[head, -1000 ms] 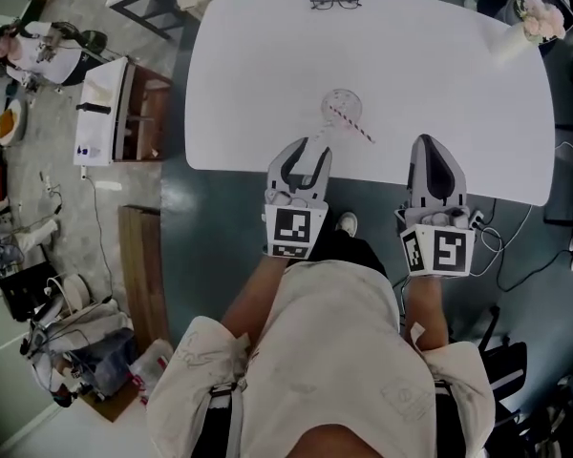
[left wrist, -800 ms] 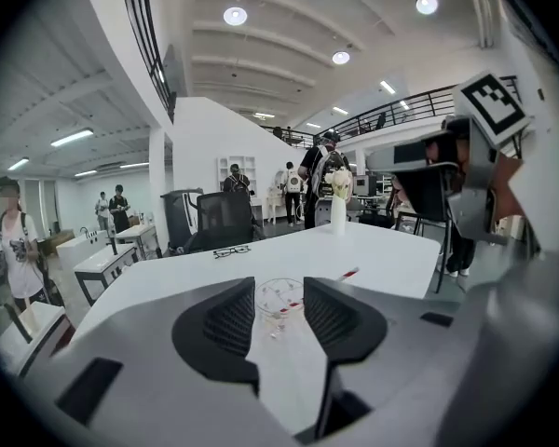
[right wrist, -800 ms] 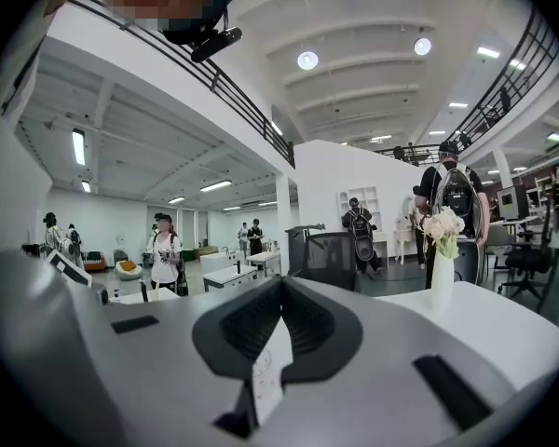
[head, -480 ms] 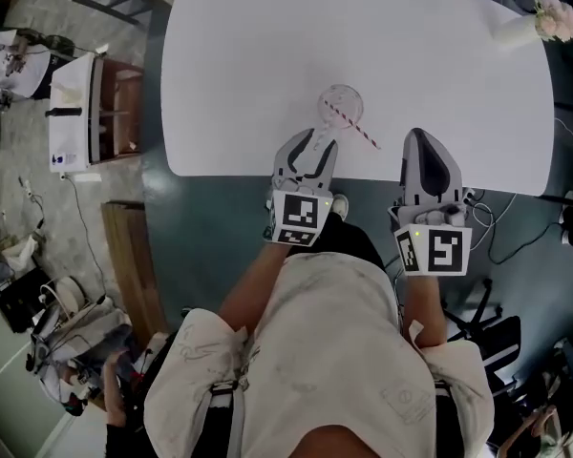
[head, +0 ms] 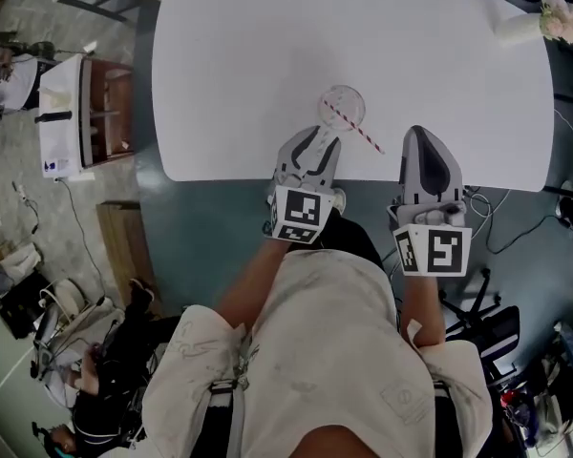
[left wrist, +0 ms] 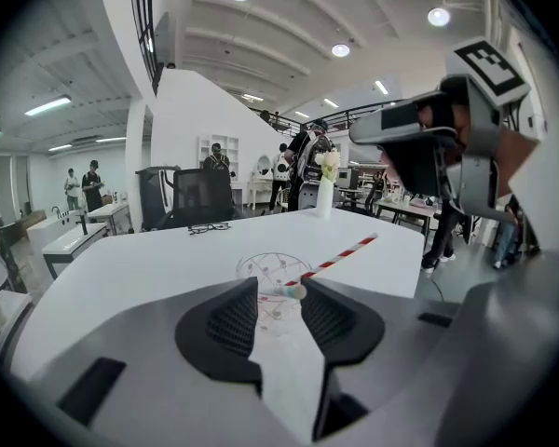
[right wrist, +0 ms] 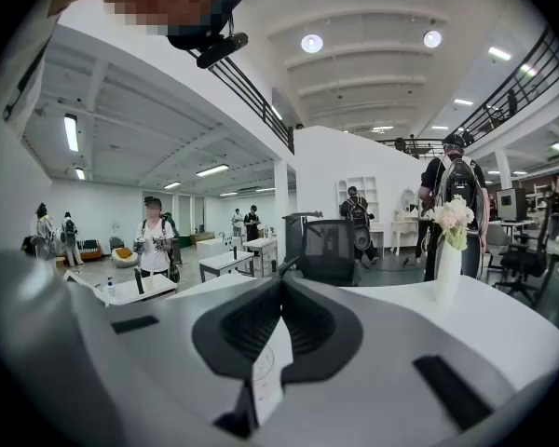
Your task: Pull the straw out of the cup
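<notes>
Near front edge of surface [head: 239,65]: clear cup [head: 342,106] with striped straw [head: 355,128]
Straw axis: slants from cup toward front-right, free end between both claws
Left claw [head: 315,145]: wide, jaws just been closing slightly, nothing gripped; cup just ahead
Right claw [head: 422,136]: narrow, empty

clear cup [head: 342,106], faint line-and-dot pattern, stands upright on the white table [head: 239,65], close to the near edge, roughly mid-width. red/white striped straw [head: 355,128] is straight and sits in the cup: one end inside, the rest leans over the rim toward near-right, and the free end overhangs past the cup. Left gripper view shows it rising rightward out of the cup.
</notes>
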Action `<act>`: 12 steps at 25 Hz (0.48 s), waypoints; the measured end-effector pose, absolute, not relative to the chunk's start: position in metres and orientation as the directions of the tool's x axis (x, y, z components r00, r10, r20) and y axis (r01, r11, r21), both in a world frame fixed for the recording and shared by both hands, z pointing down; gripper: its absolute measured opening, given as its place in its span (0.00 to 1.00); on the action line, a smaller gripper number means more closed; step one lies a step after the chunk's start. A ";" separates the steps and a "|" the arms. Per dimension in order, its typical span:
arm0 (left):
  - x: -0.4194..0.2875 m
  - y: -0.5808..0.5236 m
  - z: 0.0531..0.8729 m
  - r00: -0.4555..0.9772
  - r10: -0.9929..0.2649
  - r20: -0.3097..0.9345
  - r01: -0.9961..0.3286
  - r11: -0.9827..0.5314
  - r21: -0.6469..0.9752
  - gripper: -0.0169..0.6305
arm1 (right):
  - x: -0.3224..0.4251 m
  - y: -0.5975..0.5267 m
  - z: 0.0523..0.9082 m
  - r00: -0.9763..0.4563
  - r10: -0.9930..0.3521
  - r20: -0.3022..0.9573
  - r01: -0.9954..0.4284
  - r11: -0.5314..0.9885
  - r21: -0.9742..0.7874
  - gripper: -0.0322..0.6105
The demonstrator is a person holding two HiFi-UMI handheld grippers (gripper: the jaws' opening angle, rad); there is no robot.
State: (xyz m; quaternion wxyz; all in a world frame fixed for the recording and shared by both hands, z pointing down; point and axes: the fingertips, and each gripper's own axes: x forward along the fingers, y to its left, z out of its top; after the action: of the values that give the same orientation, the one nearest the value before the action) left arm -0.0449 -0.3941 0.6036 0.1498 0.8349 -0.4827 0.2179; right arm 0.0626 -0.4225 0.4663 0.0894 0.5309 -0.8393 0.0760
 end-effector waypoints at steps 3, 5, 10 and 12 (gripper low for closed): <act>-0.045 -0.394 0.602 0.443 -0.740 0.506 -0.868 -0.495 0.037 0.18 | 0.062 -0.423 0.467 -0.418 -0.878 0.232 -0.906 0.422 -0.034 0.05; -0.045 -0.395 0.601 0.443 -0.741 0.504 -0.869 -0.494 0.035 0.13 | 0.062 -0.423 0.466 -0.415 -0.880 0.230 -0.907 0.419 -0.034 0.05; -0.048 -0.396 0.597 0.423 -0.755 0.500 -0.878 -0.478 0.021 0.07 | 0.062 -0.420 0.463 -0.418 -0.881 0.222 -0.906 0.421 -0.034 0.05; -0.048 -0.395 0.595 0.414 -0.763 0.497 -0.883 -0.469 0.015 0.07 | 0.064 -0.417 0.461 -0.417 -0.882 0.219 -0.907 0.420 -0.034 0.05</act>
State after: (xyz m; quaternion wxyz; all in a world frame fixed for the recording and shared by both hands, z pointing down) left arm -0.0479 -0.3953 0.5946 0.1385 0.8292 -0.4962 0.2168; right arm 0.0641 -0.4169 0.4611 0.0837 0.5335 -0.8385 0.0736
